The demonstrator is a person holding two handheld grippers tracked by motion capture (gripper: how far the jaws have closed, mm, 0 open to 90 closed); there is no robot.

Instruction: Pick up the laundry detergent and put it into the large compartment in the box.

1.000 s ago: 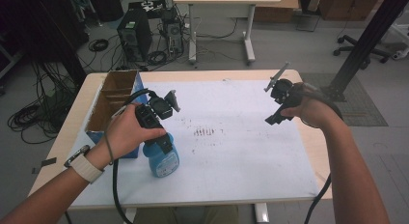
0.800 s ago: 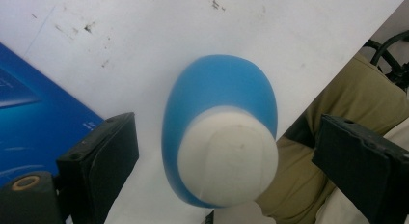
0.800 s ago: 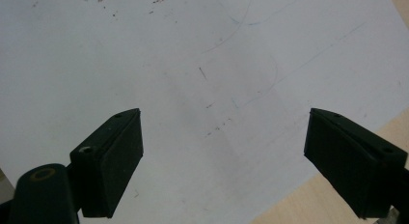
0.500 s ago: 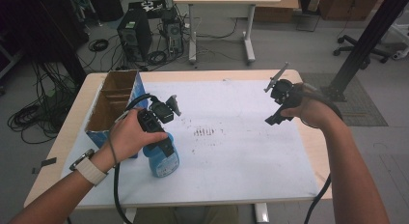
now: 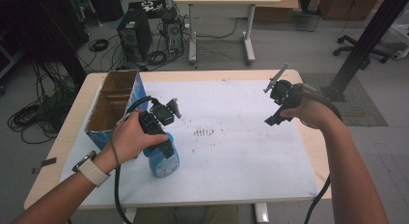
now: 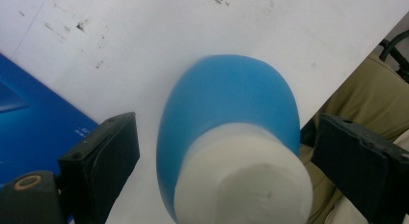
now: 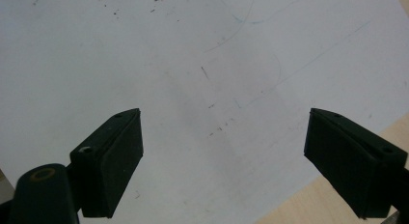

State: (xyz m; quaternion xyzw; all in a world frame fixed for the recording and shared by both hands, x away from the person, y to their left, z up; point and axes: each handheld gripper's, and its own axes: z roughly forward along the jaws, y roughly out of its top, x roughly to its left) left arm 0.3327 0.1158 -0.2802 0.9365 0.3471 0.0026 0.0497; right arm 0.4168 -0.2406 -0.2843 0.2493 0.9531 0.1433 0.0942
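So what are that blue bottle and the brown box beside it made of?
The blue bottle looks like plastic: smooth, evenly coloured, slightly glossy, with a matte white top. The box seems to be cardboard: dull brown inner walls and dividers, with a printed blue outside.

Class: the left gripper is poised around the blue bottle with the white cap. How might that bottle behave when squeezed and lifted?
The blue bottle looks like smooth, rounded plastic, so it may slip between the flat pads. Standing upright and narrower at its white cap, it could tip if nudged. The left gripper has open jaws either side of it.
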